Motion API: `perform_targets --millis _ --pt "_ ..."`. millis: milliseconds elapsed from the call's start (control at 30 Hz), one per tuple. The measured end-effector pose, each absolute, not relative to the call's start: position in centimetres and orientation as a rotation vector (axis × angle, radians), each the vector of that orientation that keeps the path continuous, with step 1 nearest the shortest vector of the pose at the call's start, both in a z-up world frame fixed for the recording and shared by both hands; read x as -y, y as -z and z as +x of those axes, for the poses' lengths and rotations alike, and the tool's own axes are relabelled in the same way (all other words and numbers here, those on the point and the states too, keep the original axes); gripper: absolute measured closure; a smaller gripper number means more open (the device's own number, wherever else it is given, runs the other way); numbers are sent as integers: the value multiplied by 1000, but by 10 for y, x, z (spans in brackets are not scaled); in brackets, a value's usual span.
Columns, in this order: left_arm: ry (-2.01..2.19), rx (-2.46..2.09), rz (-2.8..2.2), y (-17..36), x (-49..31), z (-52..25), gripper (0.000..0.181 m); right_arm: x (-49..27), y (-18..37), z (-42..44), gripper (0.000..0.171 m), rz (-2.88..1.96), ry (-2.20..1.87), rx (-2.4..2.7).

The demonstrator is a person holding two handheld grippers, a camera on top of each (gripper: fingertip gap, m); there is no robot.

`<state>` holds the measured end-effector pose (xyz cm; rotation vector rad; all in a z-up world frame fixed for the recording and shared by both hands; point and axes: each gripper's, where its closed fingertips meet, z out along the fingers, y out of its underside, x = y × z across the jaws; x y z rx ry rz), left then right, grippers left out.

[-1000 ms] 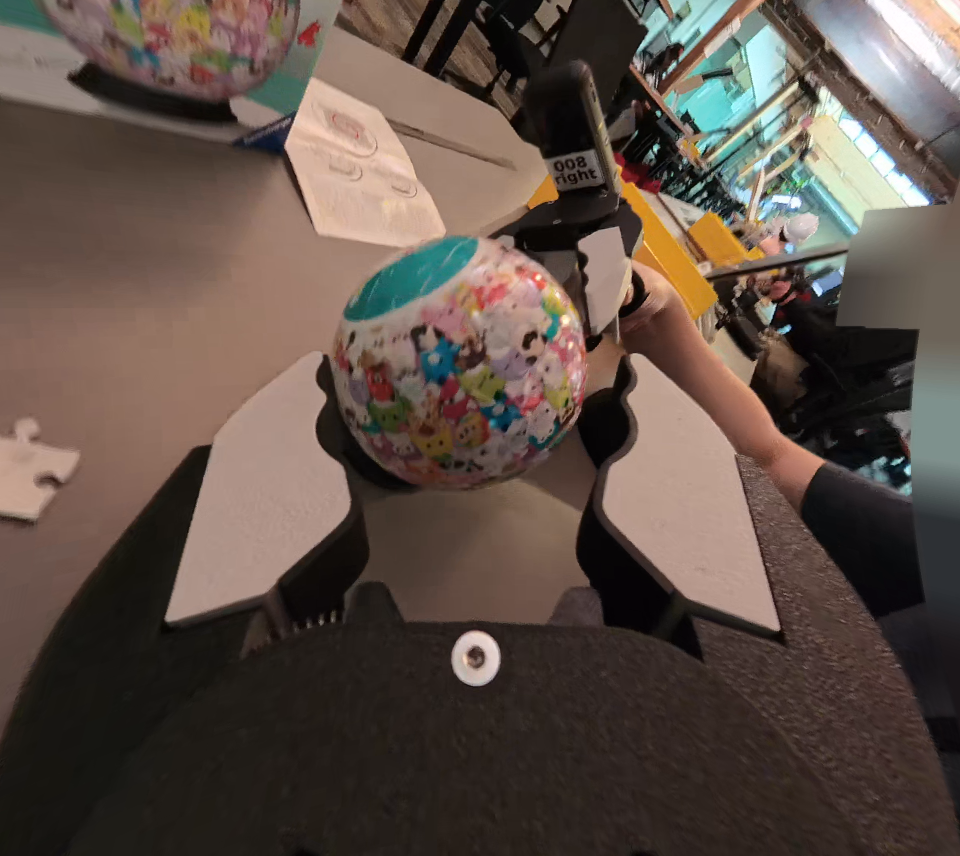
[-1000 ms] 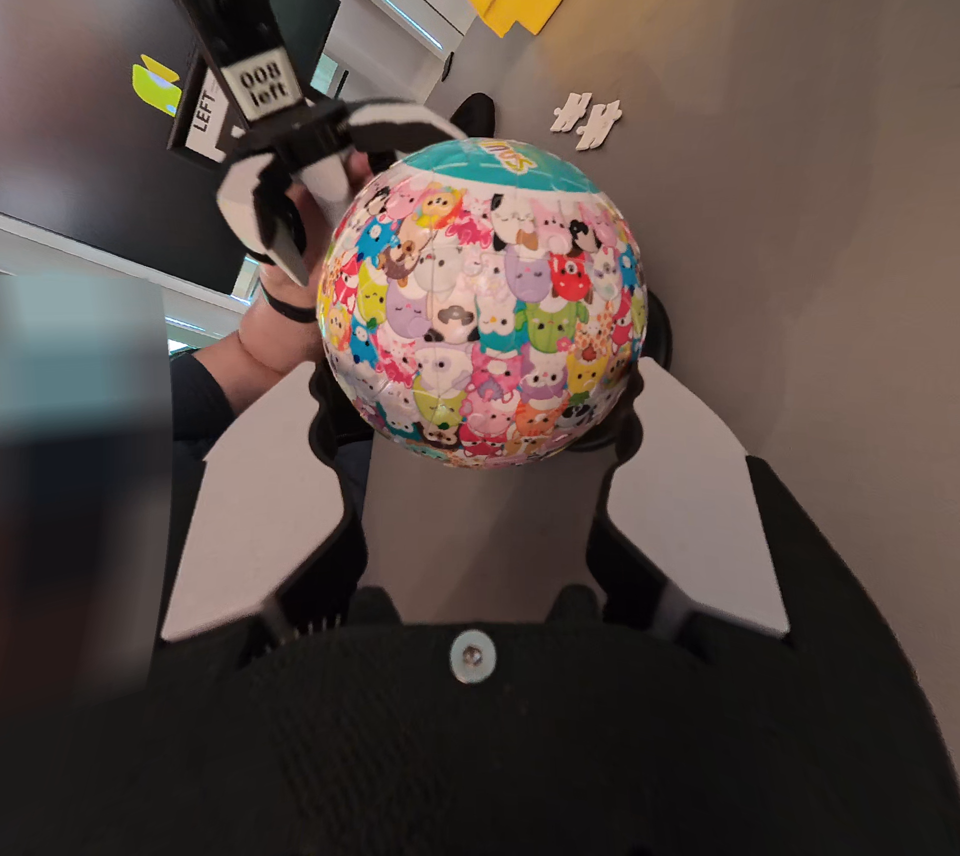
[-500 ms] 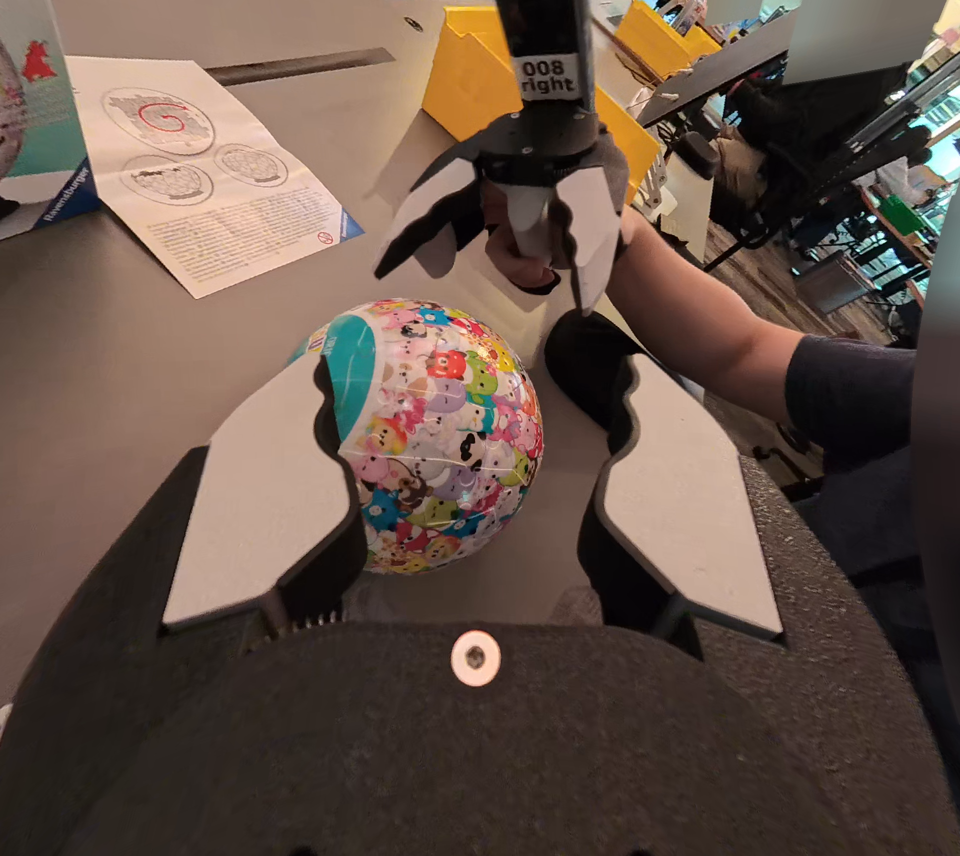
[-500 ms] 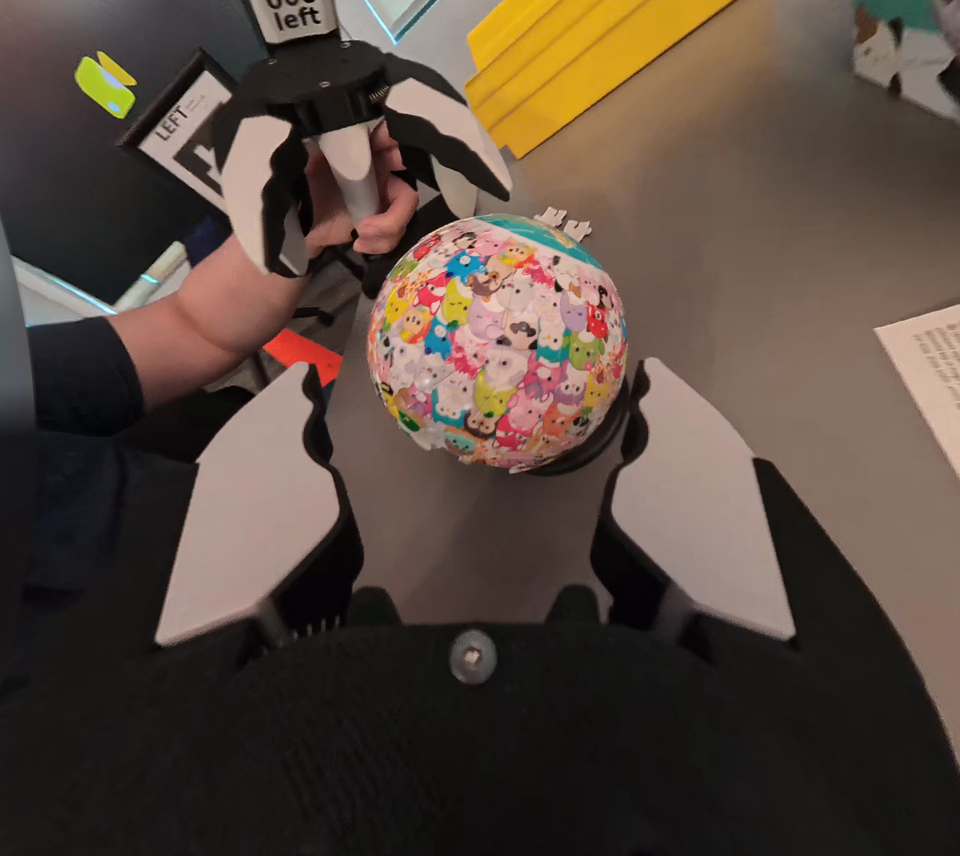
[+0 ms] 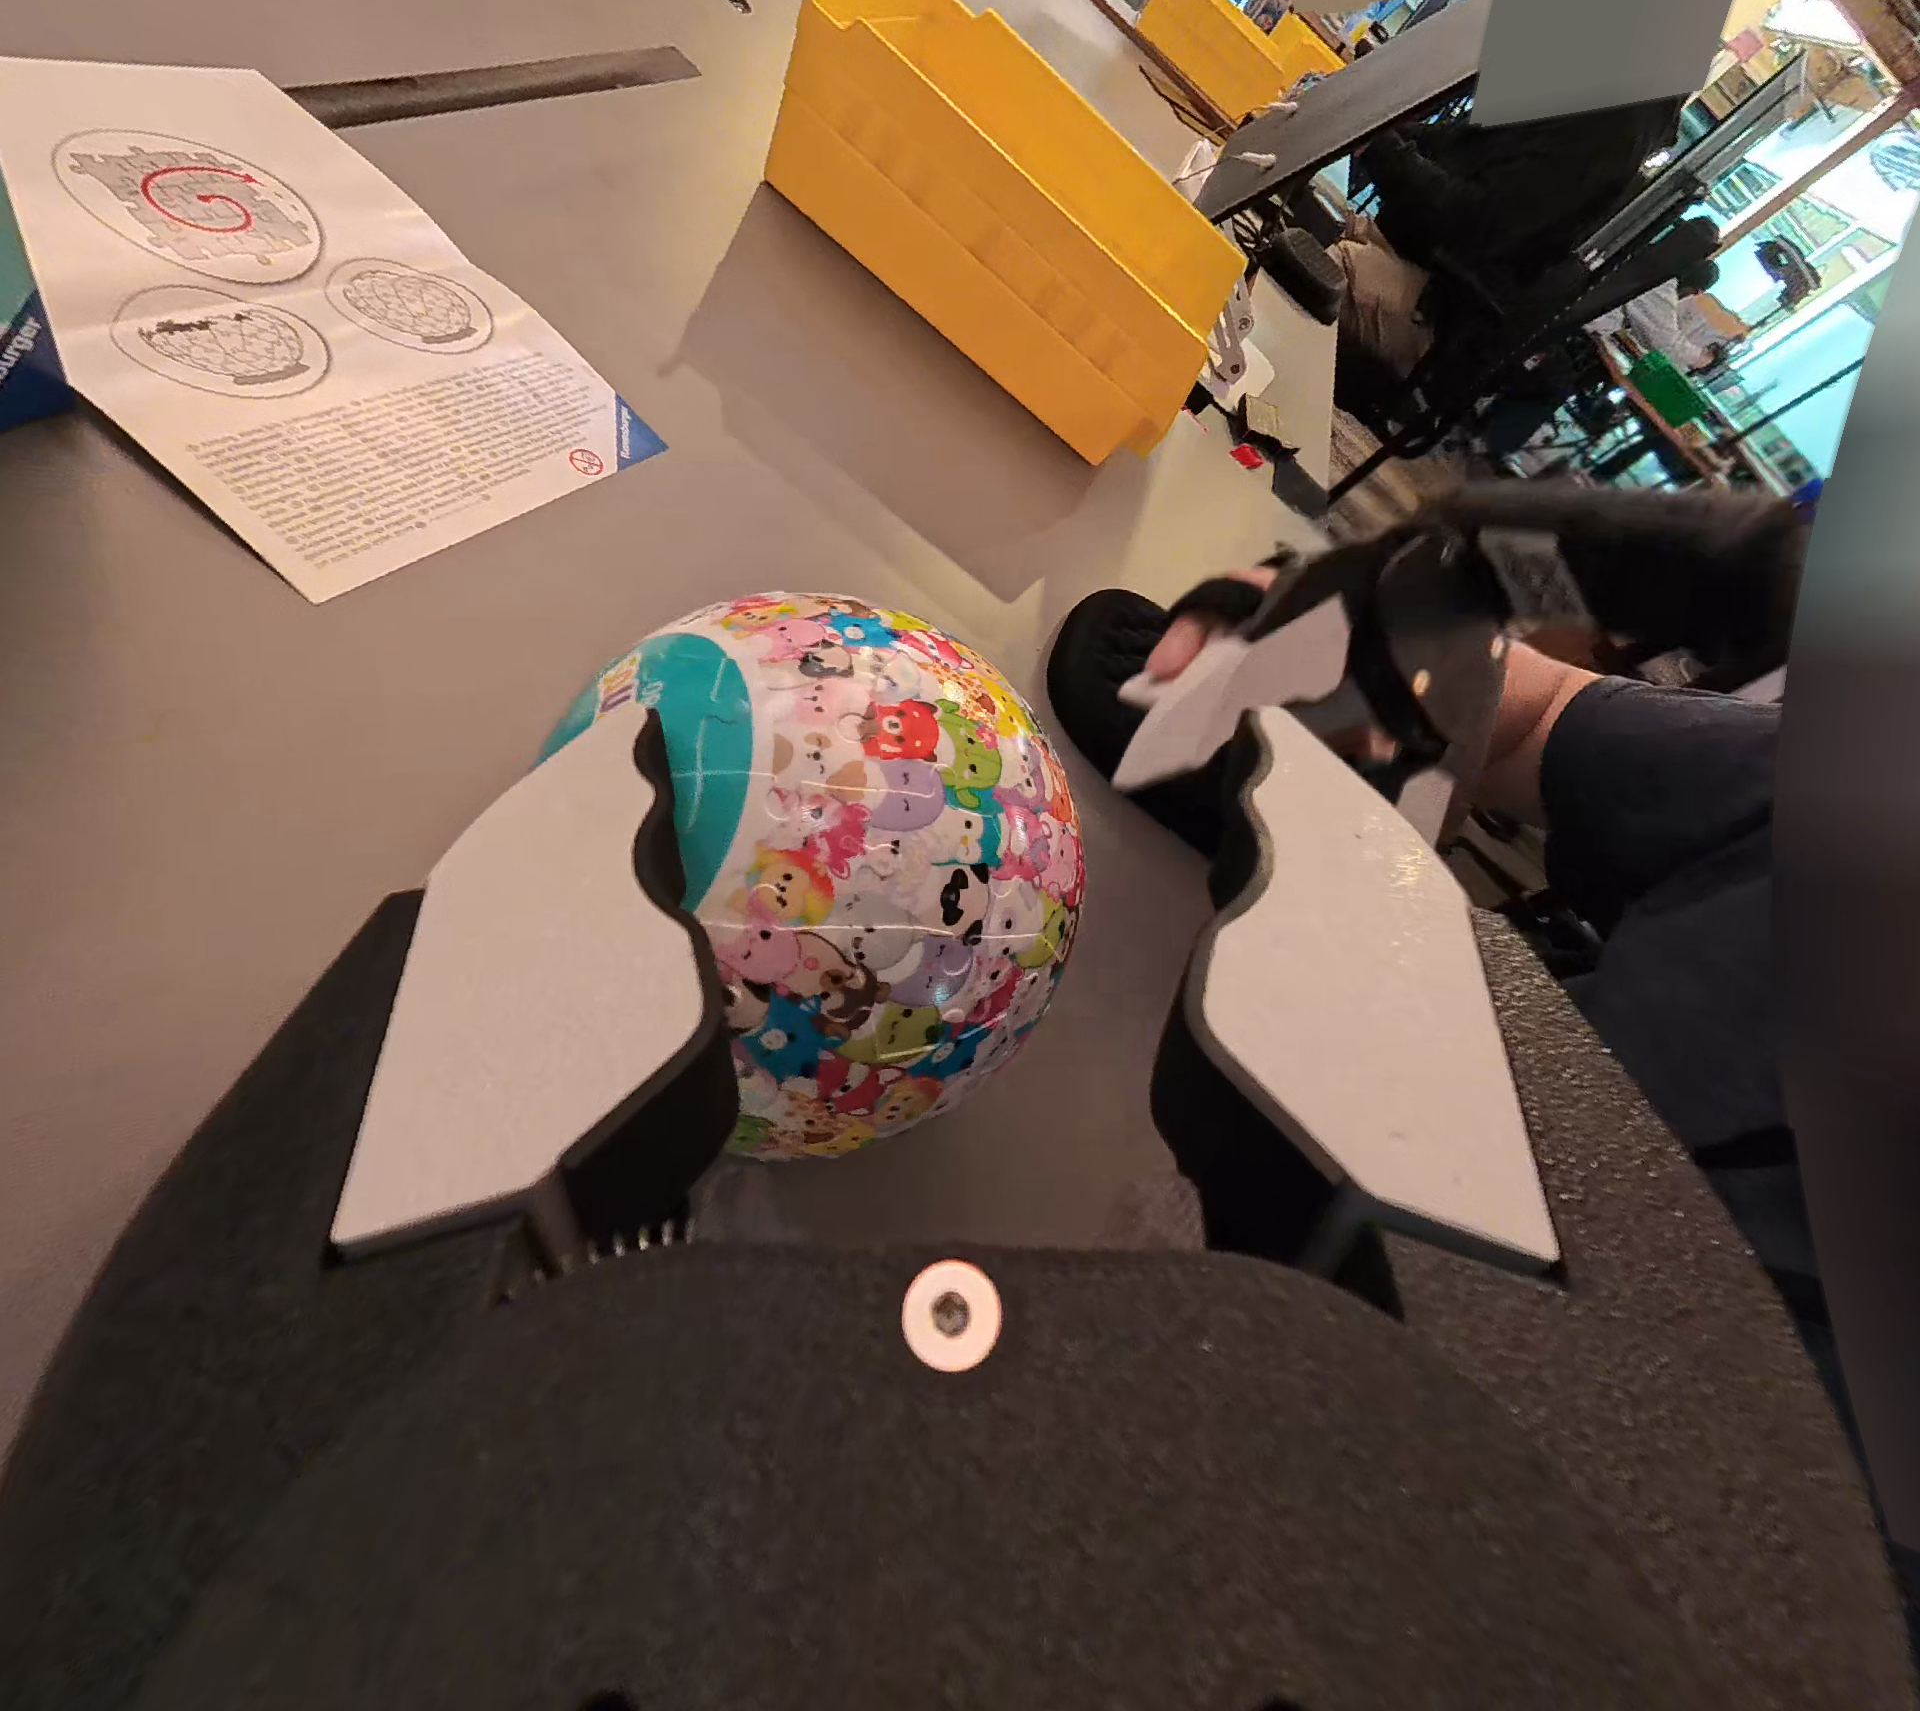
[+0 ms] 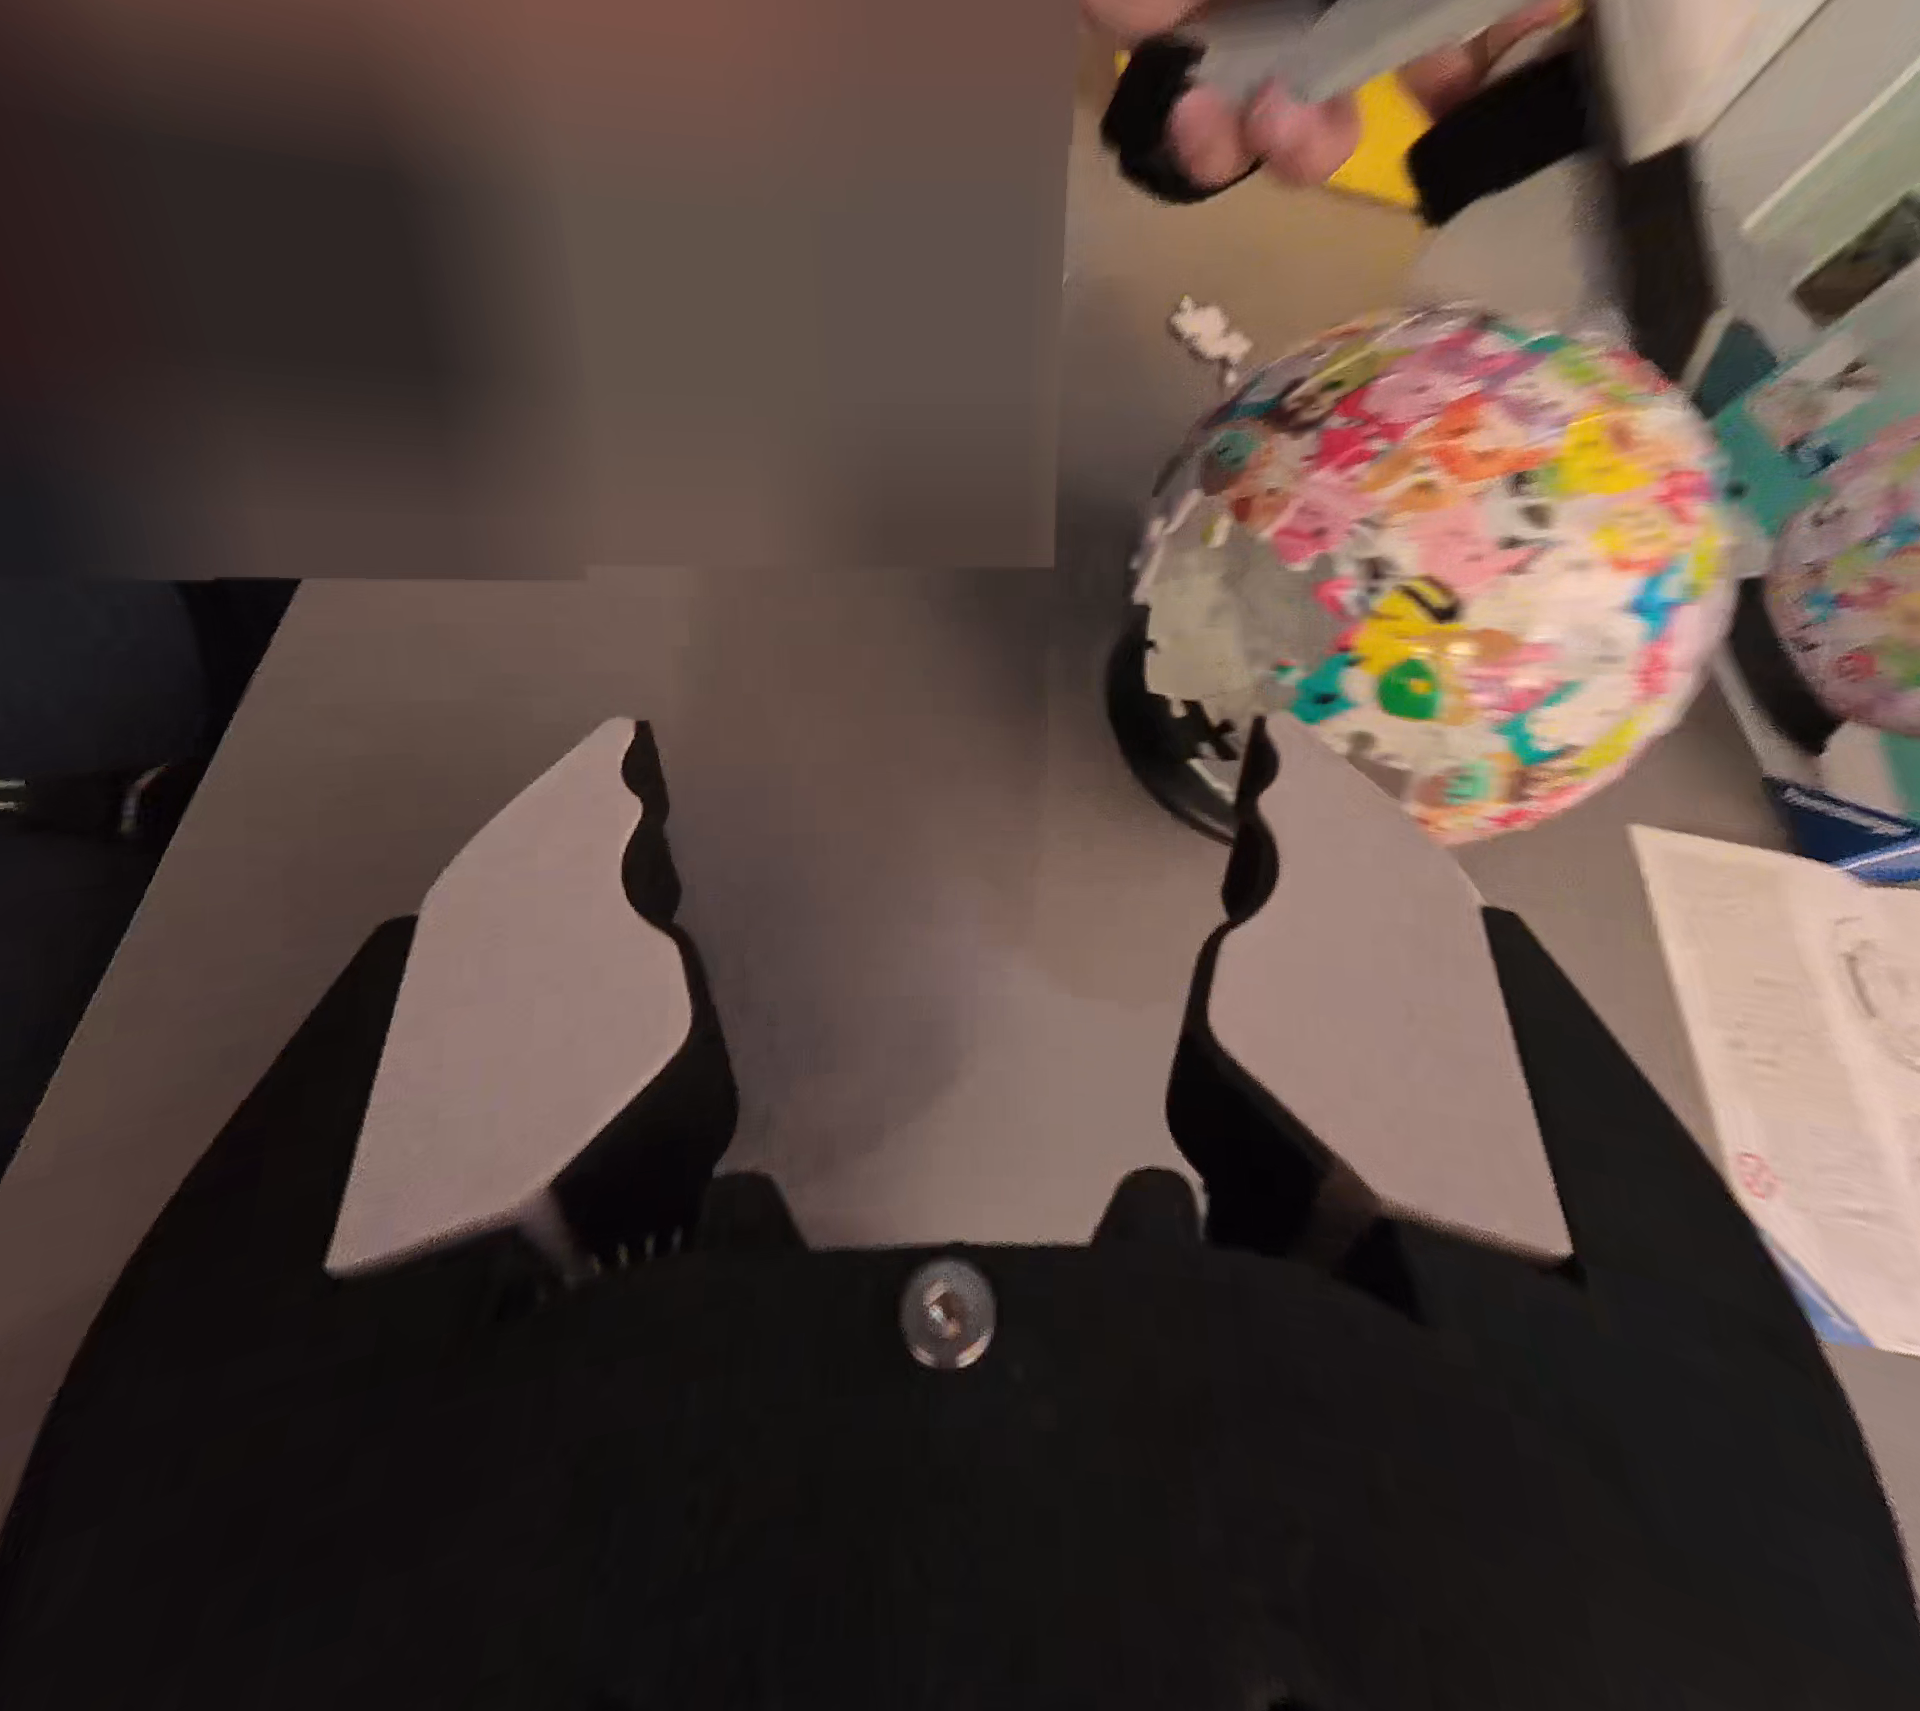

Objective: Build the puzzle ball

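From my left claw [image 5: 945,830] the puzzle ball [image 5: 883,872] looks nearly built: a sphere of coloured cartoon faces with a teal cap, sitting on the grey surface [image 5: 260,726] between my two fingers. The claw is wide open; the left finger is at or very close to the ball's side, though I cannot tell if it touches, and the right finger stands clear of it. My right claw [image 6: 951,830] is also spread wide and holds nothing, with only bare surface between its fingers; the ball lies off to its right and farther away, beside what looks like a black stand [image 6: 1164,747]. That view is blurred, but it shows a ragged gap in the shell [image 6: 1216,622] where pale inner surface shows through, so I judge several pieces are yet to go in. A few loose pieces [image 6: 1205,331] lie on the surface beyond the ball. A sphere has no long axis, but the teal cap marks one pole, and in the left view it faces up and to the left, so the ball sits tilted. The instruction sheet [image 5: 312,331] lies far left, the yellow bin [image 5: 997,207] beyond.
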<state>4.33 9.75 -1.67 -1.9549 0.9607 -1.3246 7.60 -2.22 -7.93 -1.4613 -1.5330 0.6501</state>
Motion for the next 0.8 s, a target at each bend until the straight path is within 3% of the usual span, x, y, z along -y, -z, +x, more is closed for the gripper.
perform_targets --millis 567,800 --pt "1402 -1049 -1909 12 -100 38 79 -7 111 16 54 -1603 -317 1355" --pt "1402 -1008 -1833 0 -98 12 78 24 99 17 55 -1607 -508 1331"
